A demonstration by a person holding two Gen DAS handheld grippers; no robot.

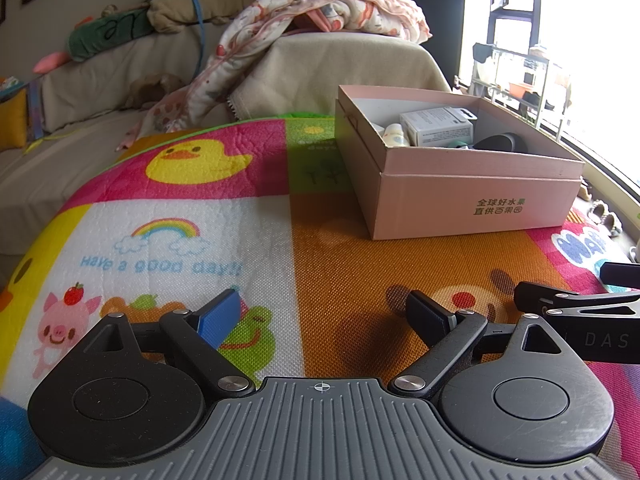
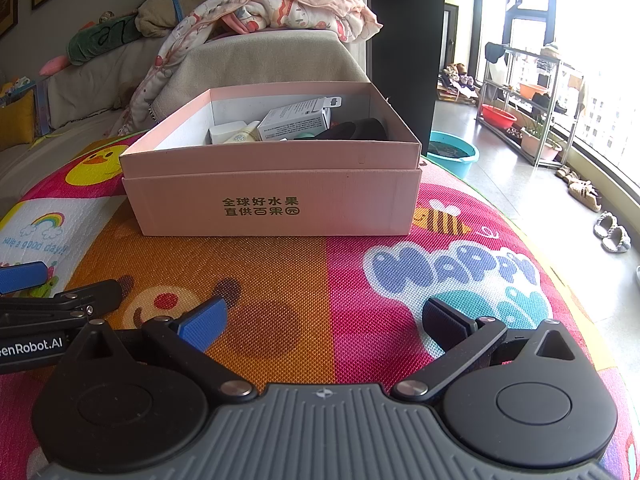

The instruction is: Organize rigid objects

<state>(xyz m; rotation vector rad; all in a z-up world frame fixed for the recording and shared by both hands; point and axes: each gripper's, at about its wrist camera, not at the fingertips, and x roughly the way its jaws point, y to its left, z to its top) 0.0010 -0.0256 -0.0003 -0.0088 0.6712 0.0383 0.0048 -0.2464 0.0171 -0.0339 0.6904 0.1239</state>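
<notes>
Pink cardboard box [image 2: 272, 184] already holds the items; your left hand-held gripper [image 1: 324, 316] and right hand-held gripper [image 2: 324, 320] both gape empty over the bare cartoon-print play mat [image 2: 360, 280], so it looks finished.

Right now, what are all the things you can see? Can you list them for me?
Play mat: 1, many colours with cartoon animals, under everything.
Cardboard box: 1, pink, open, sitting on the mat.
Small carton: 1, white-grey, inside the box.
Small bottle: 1, cream, inside the box, beside the carton.
Black thing: 1, inside the box at the right; cannot tell what it is.
Blanket: 1, pink patterned, heaped on the sofa behind.
Sofa: 1, beige, behind the mat.
Basin: 1, teal, on the floor.
Basin: 1, red, on the rack's lowest shelf.
Slippers: 1 pair, grey, by the window.
Left gripper: 1, black, open, empty.
Right gripper: 1, black, open, empty.
</notes>
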